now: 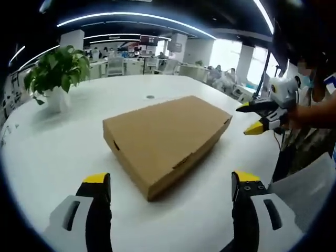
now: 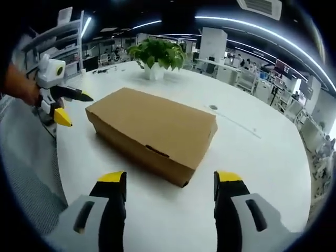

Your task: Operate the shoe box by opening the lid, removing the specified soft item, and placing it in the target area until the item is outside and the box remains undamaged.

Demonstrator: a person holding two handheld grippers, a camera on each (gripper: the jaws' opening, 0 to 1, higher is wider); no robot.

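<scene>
Brown cardboard, bare of any print or label, makes up the shoe box [image 1: 167, 143], which lies shut on the white bench [image 1: 63, 152] in the left gripper view. The left claw [image 1: 171, 181] hovers before it, jaws wide apart. The right claw [image 1: 252, 116], parted, reaches in level beside the box, apart from it. A potted plant [image 1: 56, 76] stands behind.

From the right gripper view, the box [image 2: 152, 134] lies just ahead of the right claw [image 2: 170, 179], jaws spread and empty. The left claw [image 2: 72, 107] hangs parted at the bench edge.
</scene>
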